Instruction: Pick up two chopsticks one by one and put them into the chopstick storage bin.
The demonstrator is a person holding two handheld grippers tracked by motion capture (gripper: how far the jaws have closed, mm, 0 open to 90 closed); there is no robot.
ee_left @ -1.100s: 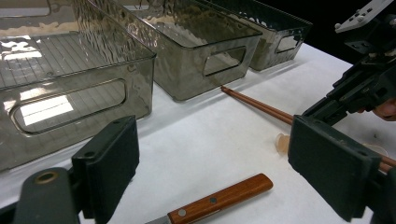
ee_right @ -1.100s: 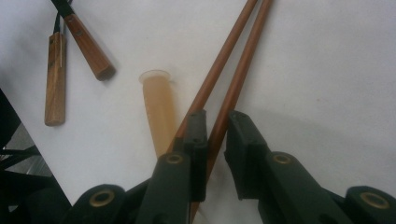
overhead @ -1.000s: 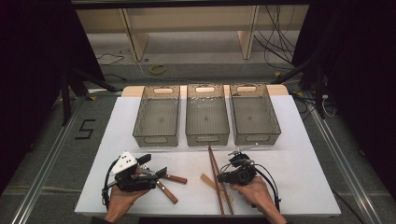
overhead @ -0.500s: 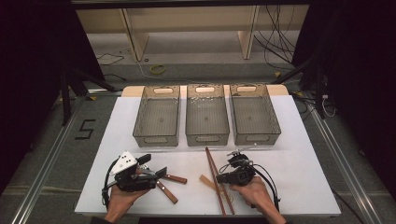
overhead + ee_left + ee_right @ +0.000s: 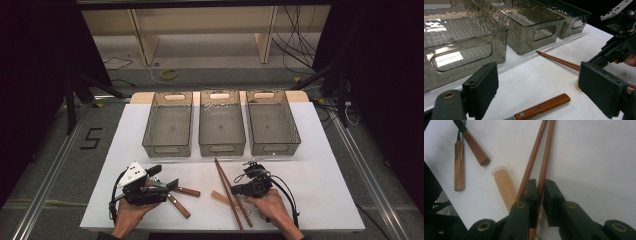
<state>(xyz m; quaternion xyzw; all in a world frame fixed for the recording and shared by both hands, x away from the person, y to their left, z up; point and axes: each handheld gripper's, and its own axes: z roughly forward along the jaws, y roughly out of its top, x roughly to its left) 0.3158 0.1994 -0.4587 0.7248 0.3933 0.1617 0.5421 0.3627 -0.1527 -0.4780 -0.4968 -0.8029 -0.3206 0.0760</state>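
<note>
From above, I read a black "5" (image 5: 91, 138) on the floor at nine o'clock; my right gripper (image 5: 239, 190) has just been closing on the brown wooden chopsticks (image 5: 227, 187) at six o'clock. Left gripper view: my left gripper (image 5: 539, 87) gapes wide over a cut-off wood-handled knife (image 5: 541, 107). Right gripper view: jaws pinch one chopstick (image 5: 543, 170), hiding its lower length.

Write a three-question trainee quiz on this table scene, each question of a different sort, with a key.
1. True or false: the right gripper has its jaws closed on one chopstick.
2. How many clear bins stand in the row at the far side of the table? A) two B) three C) four
3. Fill in: the left gripper has its jaws ____ above a wooden-handled knife.

Key
1. True: the jaws have just been closing, and the right-hand chopstick lies between the pads while the second chopstick passes outside them.
2. B
3. open
</note>
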